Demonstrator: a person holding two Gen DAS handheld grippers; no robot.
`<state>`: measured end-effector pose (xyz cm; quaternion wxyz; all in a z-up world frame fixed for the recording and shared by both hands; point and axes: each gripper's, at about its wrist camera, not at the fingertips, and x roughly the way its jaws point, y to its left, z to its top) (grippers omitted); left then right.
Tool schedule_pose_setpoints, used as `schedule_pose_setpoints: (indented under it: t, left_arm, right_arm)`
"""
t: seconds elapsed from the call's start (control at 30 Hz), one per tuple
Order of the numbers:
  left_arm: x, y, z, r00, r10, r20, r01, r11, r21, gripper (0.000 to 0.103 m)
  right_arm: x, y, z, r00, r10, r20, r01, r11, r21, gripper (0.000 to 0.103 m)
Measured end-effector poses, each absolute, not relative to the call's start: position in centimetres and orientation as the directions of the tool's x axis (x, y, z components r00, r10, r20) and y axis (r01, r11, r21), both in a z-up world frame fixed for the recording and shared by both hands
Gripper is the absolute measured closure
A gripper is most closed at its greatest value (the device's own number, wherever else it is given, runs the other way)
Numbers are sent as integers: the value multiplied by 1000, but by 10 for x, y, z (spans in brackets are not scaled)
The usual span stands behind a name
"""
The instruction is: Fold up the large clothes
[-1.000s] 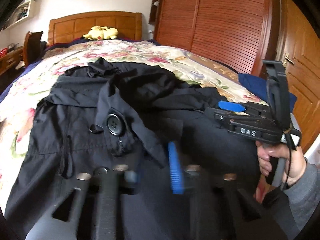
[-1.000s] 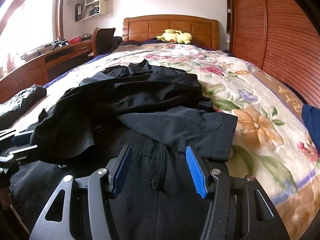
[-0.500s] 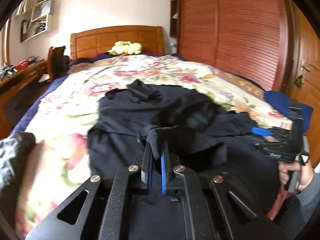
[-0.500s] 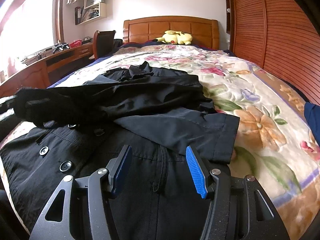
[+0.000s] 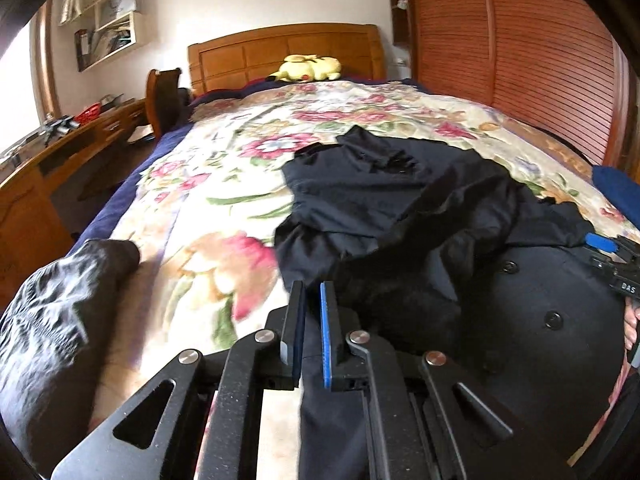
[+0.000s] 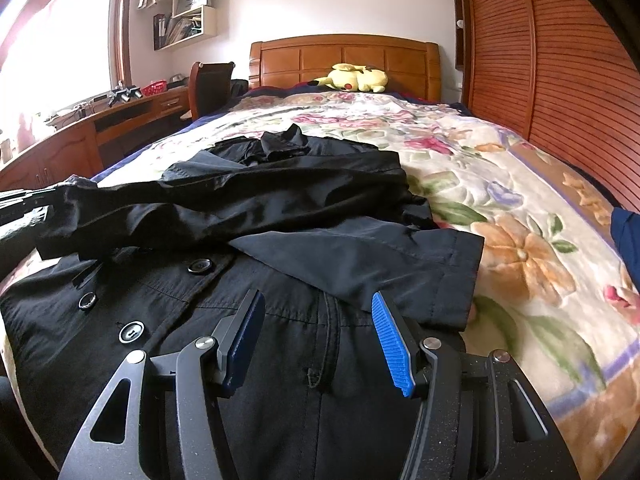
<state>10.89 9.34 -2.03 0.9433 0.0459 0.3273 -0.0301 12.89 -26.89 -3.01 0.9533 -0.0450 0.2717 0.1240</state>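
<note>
A black coat (image 6: 280,208) lies spread over the floral quilt (image 6: 520,184) of the bed, collar toward the headboard (image 6: 344,60) at twelve o'clock and hem toward the near edge at six. Its front faces up, with large dark buttons (image 6: 131,331) showing at about eight o'clock of the right wrist view. One short sleeve (image 6: 368,256) is folded across the chest, its cuff ending at three o'clock near the coat's right edge.

The left gripper (image 5: 310,320) has its blue pads nearly together, clenched on a strip of the black cloth that runs up between them and hangs below. From that grip a long dark fold, the other sleeve, stretches away toward two o'clock across the coat's body. In the right wrist view the same sleeve is drawn out toward nine o'clock, where the left gripper's dark frame just shows at the edge of the picture.

The right gripper (image 6: 318,334) hovers low over the coat's lower front, its fingers (image 6: 390,340) spread well apart, with nothing between them but a seam of the cloth lying below. From the left camera it shows at three o'clock, with part of a hand (image 5: 631,328) under it.

A yellow plush toy (image 6: 354,78) rests against the headboard. A second dark garment (image 5: 52,328) is bundled at eight o'clock of the left view, on the bed's near left corner. A desk (image 6: 80,136) runs along the window wall at nine o'clock, and a slatted wardrobe (image 6: 560,60) fills the wall at two o'clock.
</note>
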Motion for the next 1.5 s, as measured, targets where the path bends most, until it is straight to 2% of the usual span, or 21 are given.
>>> schedule_pose_setpoints:
  t: [0.07, 0.13, 0.2, 0.27, 0.33, 0.37, 0.67, 1.2, 1.5]
  left_arm:
    - [106, 97, -18, 788, -40, -615, 88, 995, 47, 89]
    - [101, 97, -15, 801, -64, -595, 103, 994, 32, 63]
    - [95, 93, -14, 811, -79, -580, 125, 991, 41, 58]
    - [92, 89, -16, 807, -95, -583, 147, 988, 42, 47]
    - [90, 83, -23, 796, -122, -593, 174, 984, 30, 25]
    - [88, 81, -25, 791, -131, -597, 181, 983, 24, 23]
    - [55, 70, -40, 803, -156, -576, 201, 979, 16, 23]
    - [16, 95, -55, 784, -55, -618, 100, 994, 38, 23]
    - [-5, 109, -60, 775, -38, -631, 65, 998, 20, 23]
  right_arm:
    - [129, -269, -31, 821, 217, -529, -263, 965, -13, 45]
    - [131, -271, -32, 818, 225, -530, -267, 964, -3, 45]
    - [133, -271, -33, 812, 232, -536, -271, 963, 7, 45]
    - [135, -271, -34, 808, 237, -540, -274, 962, 11, 45]
    - [136, -270, -34, 806, 236, -542, -275, 961, 9, 45]
    - [137, -269, -34, 806, 237, -543, -277, 961, 8, 45]
    - [141, -266, -40, 782, 251, -570, -300, 954, 9, 45]
    - [132, -259, -40, 755, 208, -622, -302, 952, -49, 45]
    - [100, -292, -18, 785, 170, -596, -232, 972, -29, 45]
